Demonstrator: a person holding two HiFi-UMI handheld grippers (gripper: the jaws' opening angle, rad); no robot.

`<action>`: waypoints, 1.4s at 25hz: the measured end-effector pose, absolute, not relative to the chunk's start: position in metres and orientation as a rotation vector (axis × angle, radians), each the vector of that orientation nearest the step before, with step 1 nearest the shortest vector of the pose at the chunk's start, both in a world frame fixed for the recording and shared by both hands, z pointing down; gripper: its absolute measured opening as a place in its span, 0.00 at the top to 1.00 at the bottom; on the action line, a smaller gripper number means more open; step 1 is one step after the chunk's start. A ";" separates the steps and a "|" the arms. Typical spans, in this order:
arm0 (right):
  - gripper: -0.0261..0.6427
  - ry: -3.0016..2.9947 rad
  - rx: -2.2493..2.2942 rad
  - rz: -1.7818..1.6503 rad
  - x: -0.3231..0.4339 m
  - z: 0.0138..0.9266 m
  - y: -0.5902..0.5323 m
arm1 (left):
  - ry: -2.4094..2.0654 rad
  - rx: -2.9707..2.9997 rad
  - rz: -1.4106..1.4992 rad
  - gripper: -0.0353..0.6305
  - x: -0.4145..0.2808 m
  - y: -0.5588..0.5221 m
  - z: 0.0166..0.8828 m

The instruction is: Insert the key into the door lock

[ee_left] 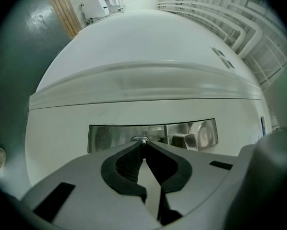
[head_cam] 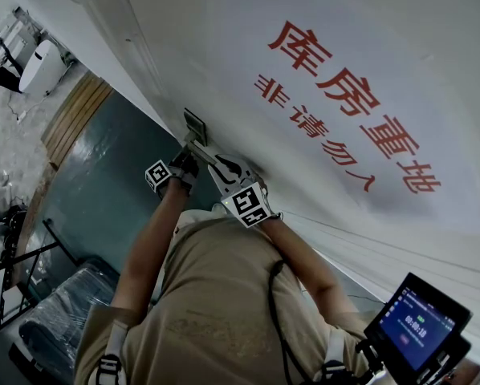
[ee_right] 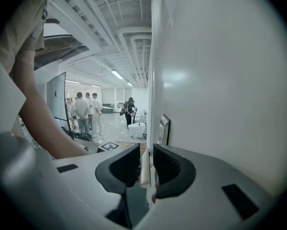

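A white door (head_cam: pixel 360 46) with red characters carries a shiny metal lock plate (head_cam: pixel 194 125) (ee_left: pixel 110 137). My left gripper (ee_left: pixel 143 145) points level at that plate, its jaws shut on a small metal key (ee_left: pixel 142 139). The key's tip sits against the plate's middle, and how deep it goes is hidden. In the head view the left gripper (head_cam: pixel 185 152) is just under the plate. My right gripper (ee_right: pixel 144 169) is close beside it, its jaws closed round a thin white strip (ee_right: pixel 144 164) in line with the door's edge. The lock plate (ee_right: pixel 163 128) shows edge-on just beyond.
A grey-green floor (head_cam: pixel 103 183) and wooden planks (head_cam: pixel 73 115) lie to the left of the door. A dark cart with a padded bundle (head_cam: pixel 59 311) stands lower left. A screen device (head_cam: pixel 416 319) hangs lower right. Several people (ee_right: pixel 86 111) stand far off in the hall.
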State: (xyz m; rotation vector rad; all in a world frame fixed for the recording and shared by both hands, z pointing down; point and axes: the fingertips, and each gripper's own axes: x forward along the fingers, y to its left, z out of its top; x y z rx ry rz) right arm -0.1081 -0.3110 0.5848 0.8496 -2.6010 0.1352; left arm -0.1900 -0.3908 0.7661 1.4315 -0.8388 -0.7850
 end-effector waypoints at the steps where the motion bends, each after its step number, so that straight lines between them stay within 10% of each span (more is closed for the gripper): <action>1: 0.85 -2.601 0.849 0.136 -0.108 0.585 -0.311 | -0.843 1.432 -0.782 0.90 -0.191 -0.391 0.768; 35: 0.85 -2.596 0.847 0.141 -0.107 0.588 -0.313 | -0.848 1.391 -0.796 0.90 -0.188 -0.394 0.776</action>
